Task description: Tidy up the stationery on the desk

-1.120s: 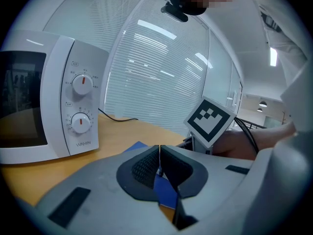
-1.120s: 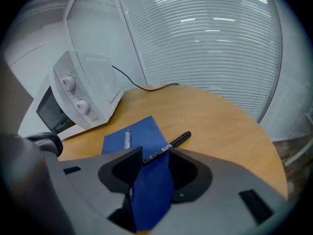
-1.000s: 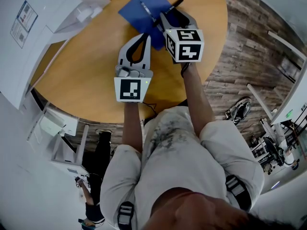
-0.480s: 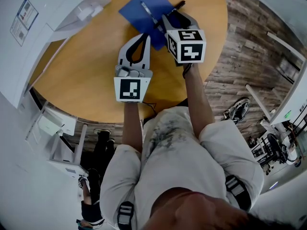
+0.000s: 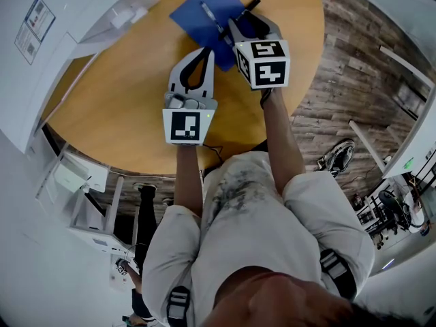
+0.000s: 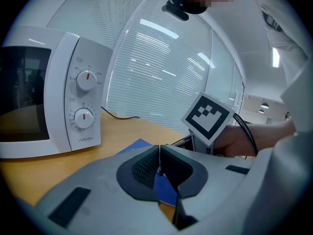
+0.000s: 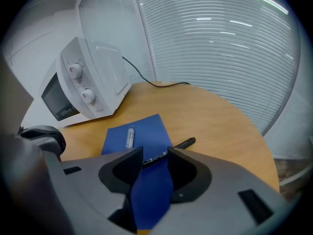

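Observation:
A blue sheet (image 5: 201,5) lies at the far side of the round wooden table (image 5: 122,101). A silver pen (image 5: 211,18) rests on the sheet, and a black marker (image 5: 249,7) lies partly on its right edge. My right gripper (image 5: 251,20) hangs over the sheet. Its jaws have just been opening, and they stand open with the black marker (image 7: 168,152) lying across the gap at their tips, not pressed. The silver pen (image 7: 130,136) lies just beyond, on the blue sheet (image 7: 142,141). My left gripper (image 5: 203,50) is shut on nothing, near the sheet's near edge.
A white microwave (image 5: 54,33) stands at the table's left, its dials facing my left gripper (image 6: 159,163). A black cable (image 7: 156,83) runs from behind the microwave (image 7: 85,87). The table's right edge drops to a wooden floor (image 5: 354,80).
The right gripper has shifted very slightly over the blue sheet. The left gripper has stayed where it was.

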